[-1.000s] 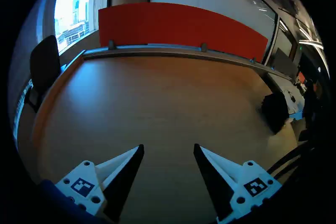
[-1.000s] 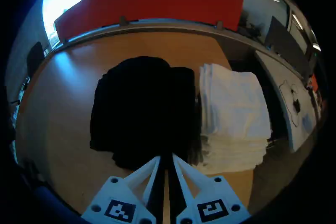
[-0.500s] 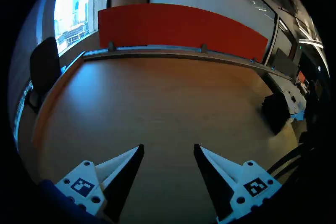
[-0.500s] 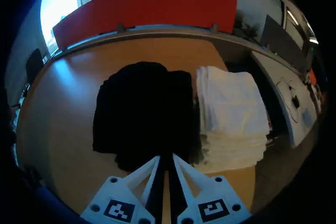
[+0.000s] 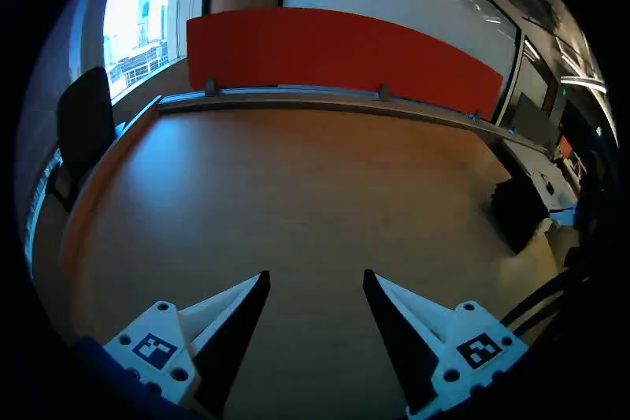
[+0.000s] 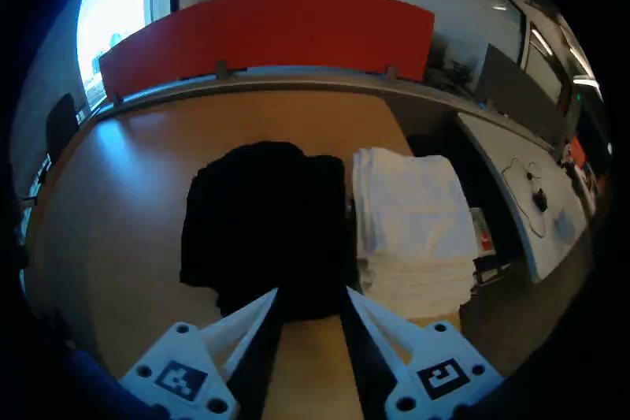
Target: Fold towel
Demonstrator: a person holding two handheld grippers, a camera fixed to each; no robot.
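Right gripper view first. The right gripper (image 6: 309,292) sits at the bottom centre of the frame with its jaws apart and nothing between them. The tips frame the near edge of the black towel (image 6: 268,223). That's the relation that matters: the towel lies dead ahead, in the centre of the frame, its long axis running from bottom to top, roughly in line with the fingers. Whether the tips touch the cloth I cannot tell (black fingers on black fabric, no help there).

Just beside it, right of centre, stands a stack of white towels (image 6: 409,223), neatly squared, its left edge hard against the black one. Both rest on the wooden table (image 6: 118,207). Beyond it, a red partition (image 6: 268,26) runs across the top.

Now the left gripper view. The left gripper (image 5: 315,274) is low in the frame, jaws wide and empty, with bare table (image 5: 299,176) straight ahead. A dark lump (image 5: 516,211) sits at the far right edge, probably that same black towel, well apart from these fingers. A chair (image 5: 83,117) stands at the left edge, with the partition (image 5: 339,46) along the top.

So the right hand is the nearer one by a long way. My read is that it takes hold at the near edge, while the left has to swing across to its right to help.
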